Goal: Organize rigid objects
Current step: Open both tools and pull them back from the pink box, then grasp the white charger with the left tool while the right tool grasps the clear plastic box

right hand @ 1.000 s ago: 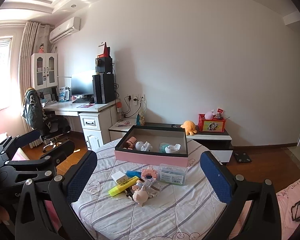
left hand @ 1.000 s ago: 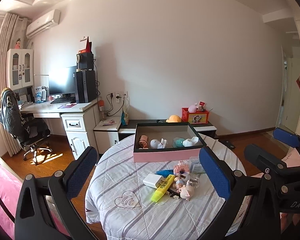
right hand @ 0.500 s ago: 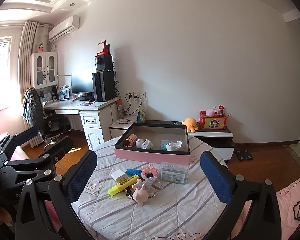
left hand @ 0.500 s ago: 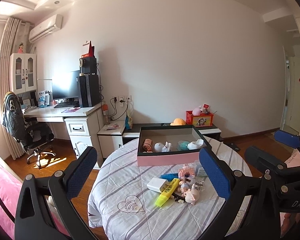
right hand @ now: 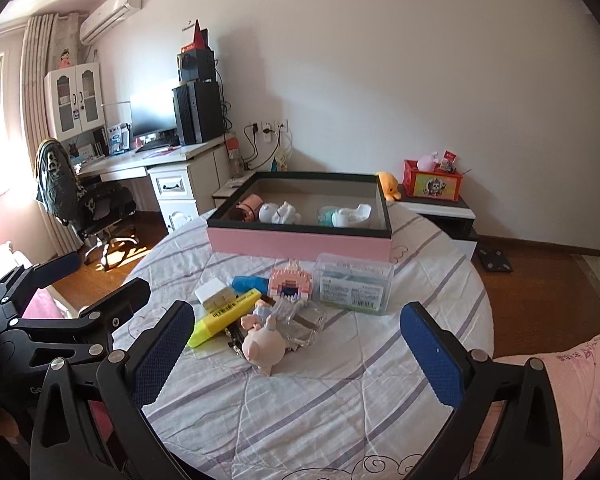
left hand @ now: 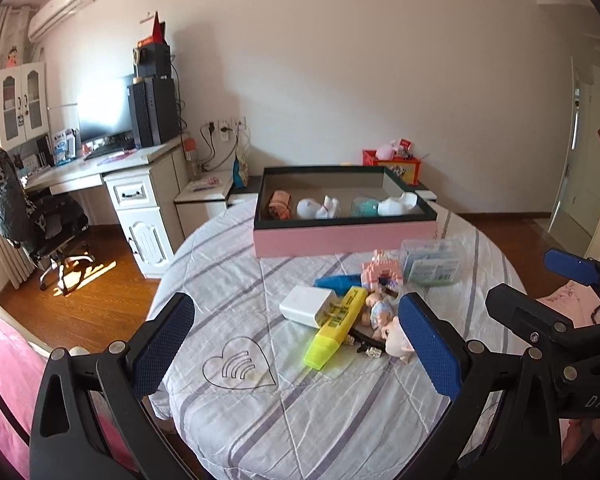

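While the yellow highlighter (left hand: 333,327) has black print too small to read, it lies flat in the toy pile on the round table (left hand: 236,420), its cap end nearest the cameras. The pink box (right hand: 300,242) holds a pink cup (right hand: 247,207) and white toys (right hand: 280,213). The left gripper (left hand: 296,350) and right gripper (right hand: 296,354) are both spread wide, holding nothing.

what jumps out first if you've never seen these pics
The pink box at the far side of the round table, open on top with a few small things inside. In front of it a heap of loose items: a yellow highlighter, a pig toy, a pink brick model and a clear case. Both grippers, left and right, hang open and empty.
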### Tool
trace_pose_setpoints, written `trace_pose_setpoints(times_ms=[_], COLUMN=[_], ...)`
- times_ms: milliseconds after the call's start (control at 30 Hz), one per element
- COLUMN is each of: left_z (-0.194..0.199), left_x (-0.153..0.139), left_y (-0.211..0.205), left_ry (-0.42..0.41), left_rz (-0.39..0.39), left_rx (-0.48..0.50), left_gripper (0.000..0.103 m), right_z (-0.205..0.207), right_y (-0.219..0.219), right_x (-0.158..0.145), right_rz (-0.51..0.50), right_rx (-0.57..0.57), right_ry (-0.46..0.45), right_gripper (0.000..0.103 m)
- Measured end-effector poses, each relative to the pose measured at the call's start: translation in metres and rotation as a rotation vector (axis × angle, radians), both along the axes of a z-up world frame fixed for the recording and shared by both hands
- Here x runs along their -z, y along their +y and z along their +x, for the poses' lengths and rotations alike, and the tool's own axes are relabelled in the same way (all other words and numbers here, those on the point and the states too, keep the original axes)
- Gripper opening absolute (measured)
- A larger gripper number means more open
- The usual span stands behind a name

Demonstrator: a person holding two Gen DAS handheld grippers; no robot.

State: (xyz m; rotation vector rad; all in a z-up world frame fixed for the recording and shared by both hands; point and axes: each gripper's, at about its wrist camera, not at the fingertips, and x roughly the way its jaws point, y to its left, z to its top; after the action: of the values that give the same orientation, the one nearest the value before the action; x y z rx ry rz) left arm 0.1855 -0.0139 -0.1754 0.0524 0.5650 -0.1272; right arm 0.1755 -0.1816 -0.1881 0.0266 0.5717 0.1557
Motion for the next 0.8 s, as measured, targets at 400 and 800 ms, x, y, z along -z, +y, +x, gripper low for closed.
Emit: trace_pose_setpoints(times_ms=[400, 800], left_z=[0.053, 0.117], left_x=[0.057, 0.086], left_y=[0.000, 0.007], left_ry=[0.168, 0.292], left_rz=[0.006, -0.107], left_rx=[0.010, 0.018], left_gripper=[0.103, 0.103], right_z=[0.045, 0.084], right_y=[-0.023, -0.059], right_x=[0.053, 0.067], right_rz=[0.024, 0.055], right_rx=[0.041, 0.113], right_ry=[0.135, 0.170], right_gripper=[0.103, 0.103])
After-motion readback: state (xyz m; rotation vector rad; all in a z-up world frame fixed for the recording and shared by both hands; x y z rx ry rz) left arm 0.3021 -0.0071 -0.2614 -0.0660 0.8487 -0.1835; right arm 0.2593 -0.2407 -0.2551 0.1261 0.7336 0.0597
